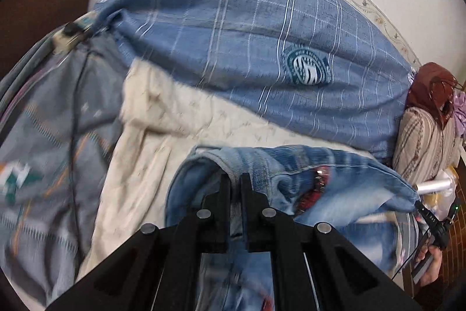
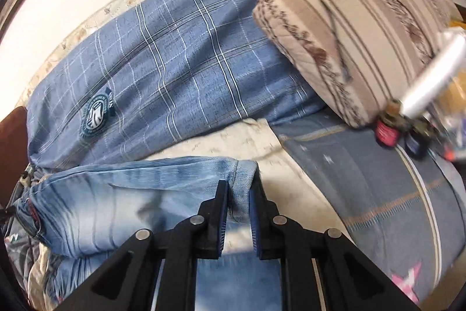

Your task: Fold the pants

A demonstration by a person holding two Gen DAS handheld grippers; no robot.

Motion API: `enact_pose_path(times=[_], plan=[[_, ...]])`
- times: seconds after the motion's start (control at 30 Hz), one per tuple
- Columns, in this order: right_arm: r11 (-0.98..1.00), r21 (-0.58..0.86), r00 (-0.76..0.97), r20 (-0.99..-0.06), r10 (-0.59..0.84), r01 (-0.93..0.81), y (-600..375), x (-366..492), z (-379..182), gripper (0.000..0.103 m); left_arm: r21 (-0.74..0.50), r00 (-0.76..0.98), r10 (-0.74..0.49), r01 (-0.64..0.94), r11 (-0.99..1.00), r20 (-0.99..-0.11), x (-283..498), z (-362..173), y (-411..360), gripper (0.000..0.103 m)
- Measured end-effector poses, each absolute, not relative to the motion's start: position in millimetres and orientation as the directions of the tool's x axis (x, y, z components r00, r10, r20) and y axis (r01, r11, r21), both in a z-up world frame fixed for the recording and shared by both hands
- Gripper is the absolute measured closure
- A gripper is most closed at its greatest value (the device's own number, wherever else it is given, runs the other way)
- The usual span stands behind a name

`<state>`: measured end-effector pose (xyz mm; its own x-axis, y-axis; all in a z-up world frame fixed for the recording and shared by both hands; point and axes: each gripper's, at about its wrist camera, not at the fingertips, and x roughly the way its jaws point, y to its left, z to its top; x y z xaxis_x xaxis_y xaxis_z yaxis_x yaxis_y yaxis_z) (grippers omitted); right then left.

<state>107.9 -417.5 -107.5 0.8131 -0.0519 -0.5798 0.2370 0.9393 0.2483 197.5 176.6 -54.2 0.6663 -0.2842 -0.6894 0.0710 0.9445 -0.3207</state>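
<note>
The pants are light blue washed jeans (image 1: 343,188), held up over a bed. My left gripper (image 1: 235,179) is shut on the waistband end, with denim pinched between its black fingers. My right gripper (image 2: 239,188) is shut on the hem of a leg (image 2: 241,174); the fabric runs between its fingers, which stand slightly apart. In the right wrist view the jeans (image 2: 116,194) stretch leftward toward the other gripper. In the left wrist view the right gripper (image 1: 434,223) shows at the far right, holding the other end.
A big blue plaid pillow (image 1: 247,28) lies along the wall. A cream blanket (image 1: 163,118) and a grey patterned sheet (image 1: 43,121) cover the bed. A striped beige cushion (image 2: 364,34) and small bottles (image 2: 387,133) sit at the right.
</note>
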Motion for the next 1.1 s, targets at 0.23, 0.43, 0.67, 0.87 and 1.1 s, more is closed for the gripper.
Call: enact_pose_path(times=[0.23,0.43,0.67,0.87,1.1], plan=[[0.924,0.295,0.784,-0.621,-0.009,0.244,-424,33,-142,0.089,-0.308,0.572,-0.285,0.059,0.95,-0.769,123,-109,183,0.097],[0.924,0.293,0.722,-0.692,0.027,0.245,-412,-11,-184,0.088,-0.32,0.512,-0.274,-0.003,0.947,-0.815,93,-155,191,0.095],[0.877,0.365,0.64,-0.763,0.09,0.311,-422,-40,-209,0.084,-0.268,0.488,-0.216,-0.039,0.963,-0.846,73,-162,208,0.094],[0.903,0.303,0.645,-0.764,0.039,0.305,-414,-53,-194,0.084,-0.261,0.535,-0.192,-0.055,0.964,-0.823,52,-141,231,0.094],[0.888,0.377,0.703,-0.706,0.092,0.262,-397,-37,-164,0.084,-0.292,0.621,-0.274,0.077,0.953,-0.734,57,-100,188,0.094]])
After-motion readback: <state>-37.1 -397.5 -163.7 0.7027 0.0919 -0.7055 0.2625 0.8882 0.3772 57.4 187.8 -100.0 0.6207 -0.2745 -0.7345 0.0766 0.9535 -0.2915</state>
